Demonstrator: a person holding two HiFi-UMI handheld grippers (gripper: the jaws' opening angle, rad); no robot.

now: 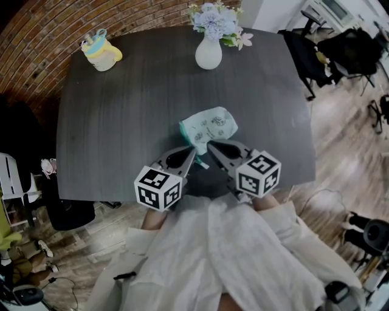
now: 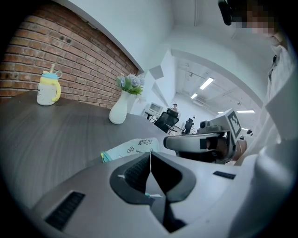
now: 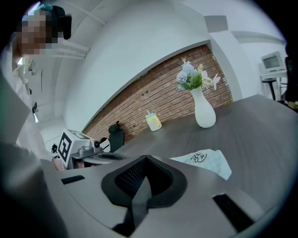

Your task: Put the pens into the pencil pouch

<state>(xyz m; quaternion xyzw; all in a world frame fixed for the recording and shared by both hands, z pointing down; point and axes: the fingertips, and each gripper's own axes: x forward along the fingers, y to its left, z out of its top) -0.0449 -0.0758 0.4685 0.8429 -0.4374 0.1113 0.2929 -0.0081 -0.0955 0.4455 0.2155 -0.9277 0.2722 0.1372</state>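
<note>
Mint pencil pouch (image 1: 211, 123), one, left hand-held gripper (image 1: 195, 150) pinching its teal edge, right hand-held gripper (image 1: 210, 144) closed empty

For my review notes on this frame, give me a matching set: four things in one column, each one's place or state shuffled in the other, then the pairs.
Things:
1. yellow and blue cup
2. white vase
3. pencil pouch
4. right gripper

Places or states:
A. lies flat towards the near edge of the table
B. jaws shut, nothing between them
C. stands at the far left corner of the table
D. stands at the far edge of the table, holding flowers

Pairs: 1-C; 2-D; 3-A; 4-B
</note>
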